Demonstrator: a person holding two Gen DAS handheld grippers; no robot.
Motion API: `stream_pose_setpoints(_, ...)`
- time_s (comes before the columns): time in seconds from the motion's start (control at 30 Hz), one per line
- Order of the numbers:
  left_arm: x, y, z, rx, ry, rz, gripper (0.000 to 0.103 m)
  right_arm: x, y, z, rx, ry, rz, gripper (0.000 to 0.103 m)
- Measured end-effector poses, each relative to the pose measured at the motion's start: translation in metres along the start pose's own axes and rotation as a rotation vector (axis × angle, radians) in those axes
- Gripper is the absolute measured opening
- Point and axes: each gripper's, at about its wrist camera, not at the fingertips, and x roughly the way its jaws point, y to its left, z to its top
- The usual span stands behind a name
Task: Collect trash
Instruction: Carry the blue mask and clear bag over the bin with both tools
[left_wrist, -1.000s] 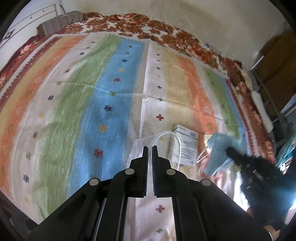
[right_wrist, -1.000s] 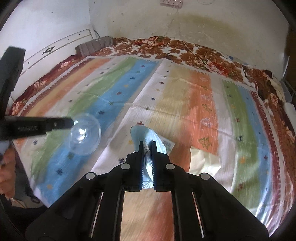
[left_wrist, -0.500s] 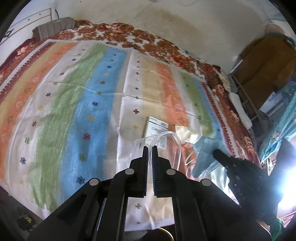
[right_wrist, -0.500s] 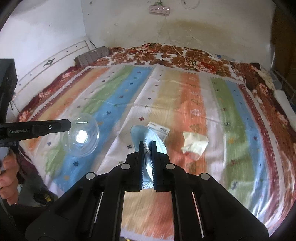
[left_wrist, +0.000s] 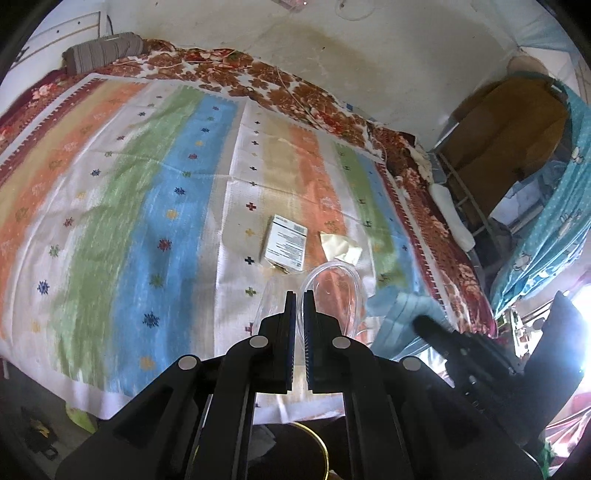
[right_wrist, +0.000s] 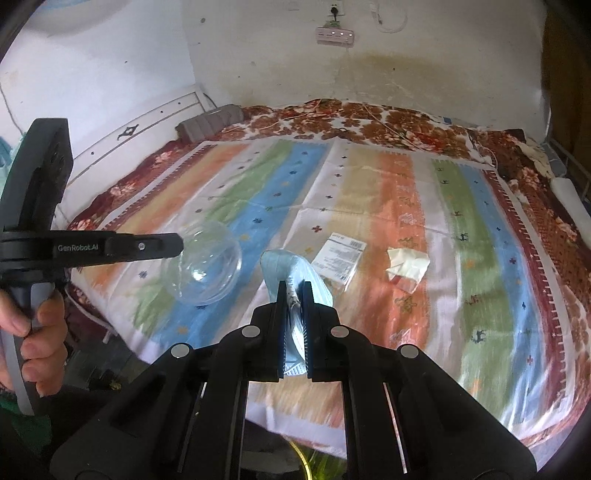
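- Left wrist view: the left claw (left_wrist: 299, 295) is pinched narrow on the rim of a clear plastic cup (left_wrist: 334, 291), held out over the near edge of the bed (left_wrist: 110, 221).
- Beyond it on the striped bedspread lie a white printed packet (left_wrist: 286, 245) and, just to its right, a crumpled yellow paper (left_wrist: 340, 249); both are ahead and slightly right.
- Right wrist view: the right claw (right_wrist: 294, 286) is clamped on a pale blue face mask (right_wrist: 291, 271), lifted clear of the bed.
- The packet (right_wrist: 340, 258) lies just beyond the mask, long axis angled away; the yellow paper (right_wrist: 406, 266) sits further right, nearer this claw.
- A yellow-rimmed bin opening (right_wrist: 303, 458) seems to sit below the bed edge, so dropping the held items there probably comes next; nothing blocks the way.
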Motion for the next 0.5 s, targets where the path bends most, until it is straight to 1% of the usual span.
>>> stream_pose_setpoints(0.13,-0.01,-0.006,-0.009,0.027,-0.013,-0.011,0.003,-0.015,0.01,-0.008,0.001,-0.01,0.02,0.006)
stream_pose_setpoints(0.2,-0.016,-0.007,-0.013,0.035,-0.015,-0.021,0.003,-0.021,0.012,-0.013,0.003,-0.001,0.004,0.006)
stream_pose_setpoints(0.43,-0.033,-0.007,-0.032,0.044,-0.022,-0.051,0.003,-0.034,0.016,-0.029,0.017,0.005,0.015,0.006)
stream_pose_setpoints(0.5,-0.038,-0.006,-0.037,0.039,-0.024,-0.06,0.003,-0.041,0.018,-0.033,0.025,0.003,0.029,0.006)
